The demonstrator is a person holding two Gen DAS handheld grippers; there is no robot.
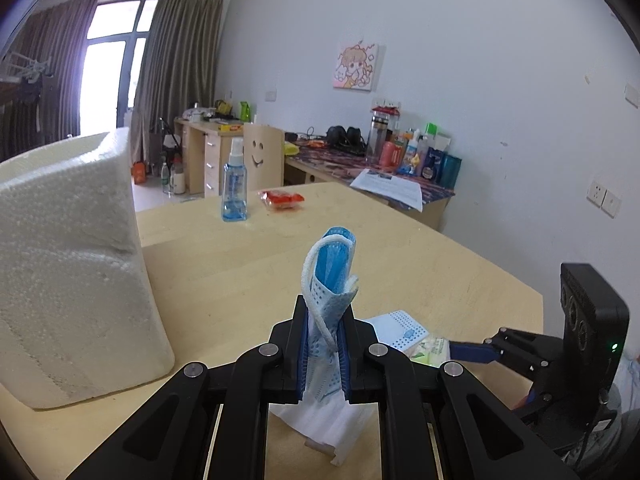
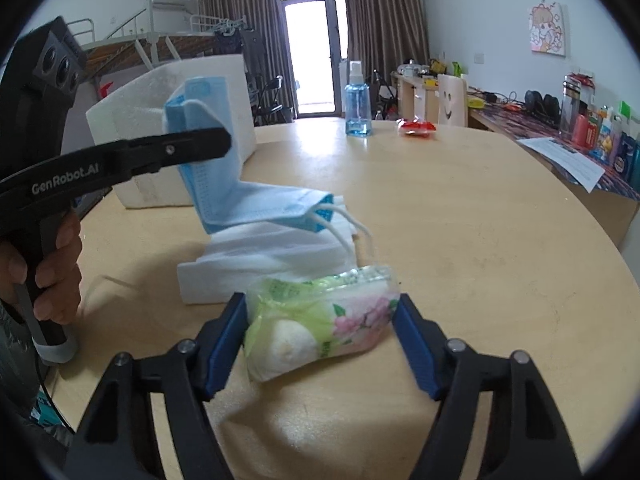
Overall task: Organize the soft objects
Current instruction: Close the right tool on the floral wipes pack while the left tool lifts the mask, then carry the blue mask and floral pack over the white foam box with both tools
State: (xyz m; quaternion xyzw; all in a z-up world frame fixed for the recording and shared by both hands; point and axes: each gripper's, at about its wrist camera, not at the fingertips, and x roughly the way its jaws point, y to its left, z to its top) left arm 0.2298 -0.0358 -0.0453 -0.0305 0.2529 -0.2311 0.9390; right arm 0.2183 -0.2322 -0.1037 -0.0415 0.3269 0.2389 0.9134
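Left wrist view: left gripper (image 1: 323,354) clamped on face mask (image 1: 330,276); right gripper (image 2: 320,328) spread around tissue pack (image 2: 320,320).

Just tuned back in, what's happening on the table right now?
The left gripper is shut on a blue face mask, one end lifted while the other end still lies on a white folded stack. The right gripper is open, its fingers on either side of a green tissue pack lying on the wooden table; whether they touch it is unclear. A white foam box stands to the left.
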